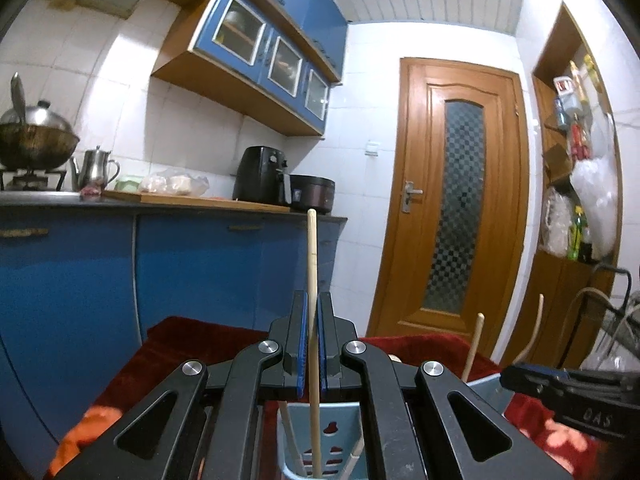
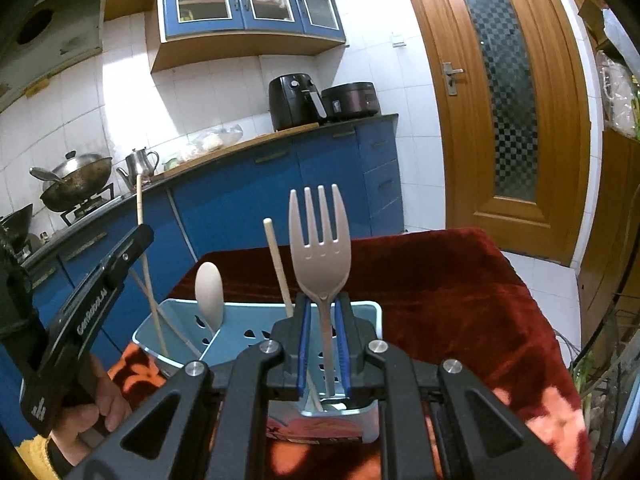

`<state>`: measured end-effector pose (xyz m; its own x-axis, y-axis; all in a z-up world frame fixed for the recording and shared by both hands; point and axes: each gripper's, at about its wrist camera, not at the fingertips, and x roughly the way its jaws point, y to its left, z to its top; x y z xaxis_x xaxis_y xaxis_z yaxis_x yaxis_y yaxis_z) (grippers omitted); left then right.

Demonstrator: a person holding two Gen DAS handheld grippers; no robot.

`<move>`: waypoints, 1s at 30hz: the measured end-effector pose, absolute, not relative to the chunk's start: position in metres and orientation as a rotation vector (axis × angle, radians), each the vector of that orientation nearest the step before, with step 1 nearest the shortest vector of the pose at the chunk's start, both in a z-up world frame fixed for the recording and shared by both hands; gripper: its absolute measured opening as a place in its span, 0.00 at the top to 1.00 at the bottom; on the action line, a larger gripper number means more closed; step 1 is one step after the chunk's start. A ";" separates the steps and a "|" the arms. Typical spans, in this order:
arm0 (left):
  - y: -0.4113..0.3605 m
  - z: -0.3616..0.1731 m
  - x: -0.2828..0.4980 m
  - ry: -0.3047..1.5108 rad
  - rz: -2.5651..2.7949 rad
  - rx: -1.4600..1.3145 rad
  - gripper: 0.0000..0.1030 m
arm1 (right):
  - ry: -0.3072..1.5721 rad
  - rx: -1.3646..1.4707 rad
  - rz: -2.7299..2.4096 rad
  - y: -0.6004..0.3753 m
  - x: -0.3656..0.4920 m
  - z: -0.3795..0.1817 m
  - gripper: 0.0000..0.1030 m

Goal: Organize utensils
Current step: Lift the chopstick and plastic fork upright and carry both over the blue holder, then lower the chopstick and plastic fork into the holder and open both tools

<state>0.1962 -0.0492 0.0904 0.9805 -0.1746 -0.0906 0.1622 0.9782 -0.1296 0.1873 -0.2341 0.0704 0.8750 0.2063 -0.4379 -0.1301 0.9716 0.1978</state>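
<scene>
The left claw is clamped on a single wooden chopstick, holding it upright with its lower end down inside the pale blue utensil caddy. The right claw grips the neck of a beige plastic fork, tines up, its handle reaching down into the caddy's near compartment. The caddy stands on a red patterned cloth draped over the counter, towards its near-left part, well back from the far edge. A beige spoon and another chopstick already stand in it, and one more stick leans in the left section.

Both pieces look poised for release, though I can't quite tell whether either tip has touched the caddy floor. The risk I'd name: the chopstick is thin and tall, so letting go while it is tilted could tip it over the rim onto the cloth. The two claws work close together, and a knock could shove the light caddy across the soft cloth or topple it.
</scene>
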 end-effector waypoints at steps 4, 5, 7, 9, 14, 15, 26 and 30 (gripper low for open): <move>-0.046 0.087 0.191 0.130 -0.159 -0.122 0.95 | 0.479 0.182 0.212 -0.233 0.188 0.071 0.86; -0.044 0.086 0.191 0.143 -0.162 -0.130 0.95 | 0.479 0.188 0.222 -0.233 0.188 0.071 0.86; -0.042 0.085 0.191 0.167 -0.169 -0.145 0.94 | 0.476 0.193 0.237 -0.232 0.185 0.071 0.83; -0.040 0.084 0.188 0.177 -0.175 -0.147 0.91 | 0.470 0.198 0.248 -0.232 0.181 0.074 0.76; -0.036 0.088 0.180 0.194 -0.190 -0.144 0.91 | 0.439 0.204 0.254 -0.232 0.170 0.082 0.76; -0.036 0.089 0.178 0.203 -0.195 -0.144 0.91 | 0.431 0.210 0.257 -0.232 0.167 0.084 0.75; -0.035 0.101 0.148 0.301 -0.223 -0.113 0.91 | 0.414 0.239 0.281 -0.230 0.132 0.100 0.74; -0.033 0.103 0.135 0.345 -0.231 -0.112 0.91 | 0.421 0.256 0.287 -0.230 0.115 0.101 0.74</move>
<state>0.1352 -0.0335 0.1032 0.9149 -0.2435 -0.3220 0.2053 0.9674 -0.1481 0.1155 -0.2299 0.1013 0.8739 0.3239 -0.3625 -0.2191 0.9281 0.3010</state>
